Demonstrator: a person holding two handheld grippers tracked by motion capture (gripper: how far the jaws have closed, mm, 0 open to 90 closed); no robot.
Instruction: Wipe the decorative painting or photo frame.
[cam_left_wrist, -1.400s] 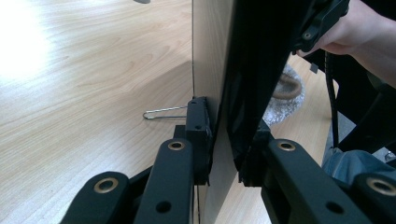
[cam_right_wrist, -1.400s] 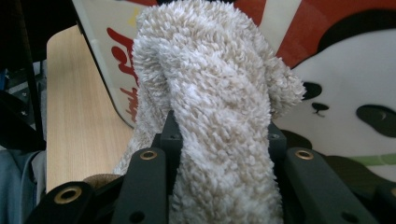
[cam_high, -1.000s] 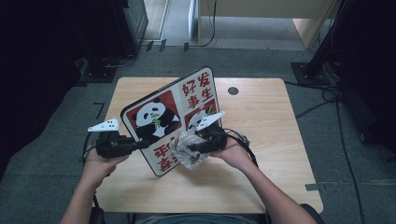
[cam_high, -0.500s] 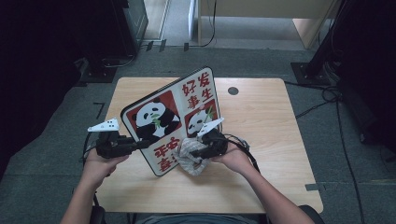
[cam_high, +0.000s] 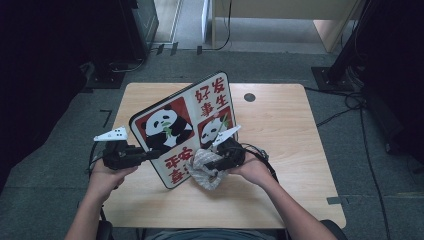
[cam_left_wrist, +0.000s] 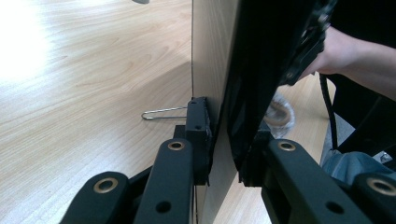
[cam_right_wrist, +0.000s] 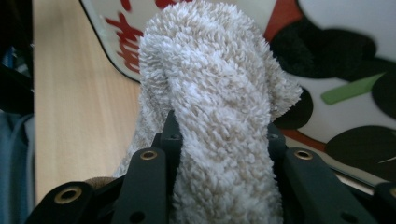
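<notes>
Now cloth (cam_right_wrist: 219, 93) between right tool (cam_right_wrist: 219, 135) jaws

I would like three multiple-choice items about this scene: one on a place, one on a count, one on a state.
1. Where does the left gripper hold the panda board?
A. its top corner
B. its left edge
C. its printed middle

2. How many pandas are printed on the board?
A. two
B. four
C. none

3. What state is the right gripper in?
A. open above the table
B. shut on a pen
C. shut on the towel

Answers: 1 B, the left gripper view looks along the clamped edge; 2 A, the high view shows a large and a small one; 3 C, the fingers flank the fluffy cloth.
</notes>
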